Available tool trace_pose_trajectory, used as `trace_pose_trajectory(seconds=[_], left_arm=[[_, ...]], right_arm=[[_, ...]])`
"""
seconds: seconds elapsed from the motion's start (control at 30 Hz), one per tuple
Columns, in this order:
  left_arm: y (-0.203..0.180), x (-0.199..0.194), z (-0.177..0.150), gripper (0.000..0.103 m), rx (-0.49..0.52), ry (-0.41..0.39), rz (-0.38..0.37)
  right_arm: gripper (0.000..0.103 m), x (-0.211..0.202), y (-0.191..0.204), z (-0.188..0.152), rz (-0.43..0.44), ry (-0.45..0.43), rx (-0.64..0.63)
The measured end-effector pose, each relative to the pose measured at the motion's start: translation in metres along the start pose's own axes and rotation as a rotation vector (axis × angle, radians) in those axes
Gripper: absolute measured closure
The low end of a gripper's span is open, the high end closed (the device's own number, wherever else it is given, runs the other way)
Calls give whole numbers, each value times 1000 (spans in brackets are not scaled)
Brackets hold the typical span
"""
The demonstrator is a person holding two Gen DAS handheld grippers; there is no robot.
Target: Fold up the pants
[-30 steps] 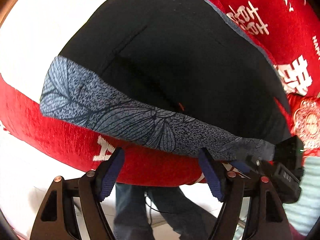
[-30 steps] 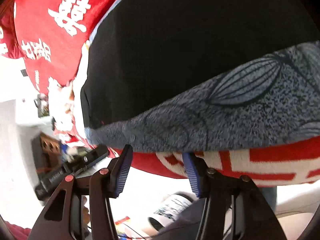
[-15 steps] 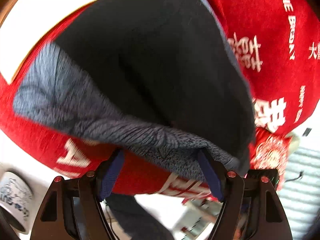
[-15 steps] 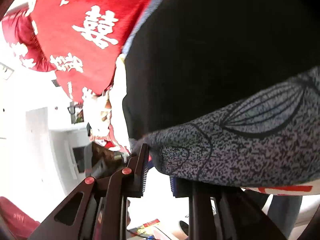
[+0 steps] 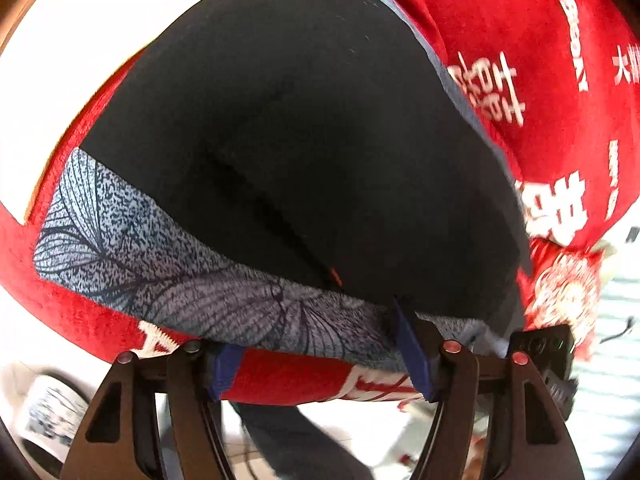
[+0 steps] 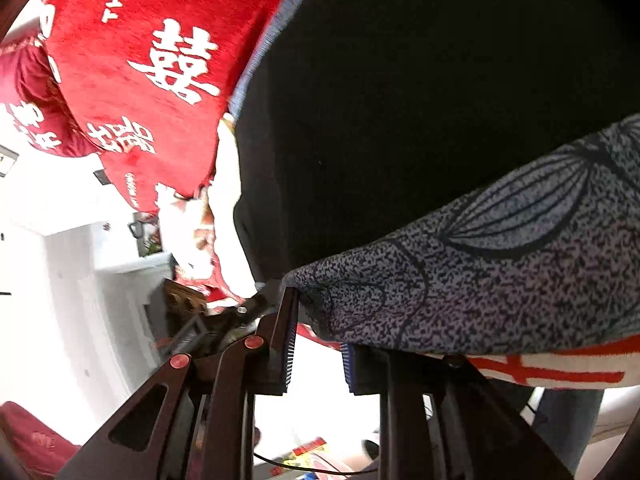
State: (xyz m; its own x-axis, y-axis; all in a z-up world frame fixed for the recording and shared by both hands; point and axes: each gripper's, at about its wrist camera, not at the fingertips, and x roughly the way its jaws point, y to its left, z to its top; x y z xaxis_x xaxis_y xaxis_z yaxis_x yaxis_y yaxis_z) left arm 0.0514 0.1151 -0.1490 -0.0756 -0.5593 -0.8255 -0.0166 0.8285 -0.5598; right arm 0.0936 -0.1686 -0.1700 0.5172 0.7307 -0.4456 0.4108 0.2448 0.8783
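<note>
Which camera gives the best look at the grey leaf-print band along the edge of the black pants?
The left wrist view: the grey leaf-print band runs nearly full length along the edge of the black pants, over the red printed blanket. The right wrist view shows only one end of it, close up, at the corner.

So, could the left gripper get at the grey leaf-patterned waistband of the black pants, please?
Probably yes: the grey leaf-patterned waistband lies uncovered on the red blanket, already between the fingers of the left gripper, which have just been closing.
</note>
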Motion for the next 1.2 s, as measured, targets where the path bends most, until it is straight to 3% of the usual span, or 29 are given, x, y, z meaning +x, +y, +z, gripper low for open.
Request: trace_pose_trajectory(seconds=[0.1,0.17,0.23,0.3,0.4,0.57,0.73,0.87,1.0,1.2], left_arm=[[4,4,6,37,-44,-12,-21],[4,5,4,46,-18,-20,8],[4,5,1,64,27,-23,41],[5,5,3,74,42,-17,24],[0,-5,5,75,51,-18,20],[-59,-38,9,75,196,-85,80],[-116,-59,51,74,264,-177,75],[-148,-45,103,62,297,-267,132],[-157,0,158,61,288,-280,188],[-148,61,203,59,243,-250,325]], right_arm=[[90,-7,5,-3,25,-16,6],[90,-8,0,-5,15,-17,30],[90,-5,-8,-6,5,-20,62],[91,-2,-13,-5,3,-33,89],[95,-4,-5,-4,-6,-39,70],[95,-25,35,13,4,-9,-13],[95,-50,85,72,23,25,-97],[92,-52,109,136,-8,72,-126],[92,-29,101,206,-88,133,-129],[91,16,68,268,-199,152,-135]])
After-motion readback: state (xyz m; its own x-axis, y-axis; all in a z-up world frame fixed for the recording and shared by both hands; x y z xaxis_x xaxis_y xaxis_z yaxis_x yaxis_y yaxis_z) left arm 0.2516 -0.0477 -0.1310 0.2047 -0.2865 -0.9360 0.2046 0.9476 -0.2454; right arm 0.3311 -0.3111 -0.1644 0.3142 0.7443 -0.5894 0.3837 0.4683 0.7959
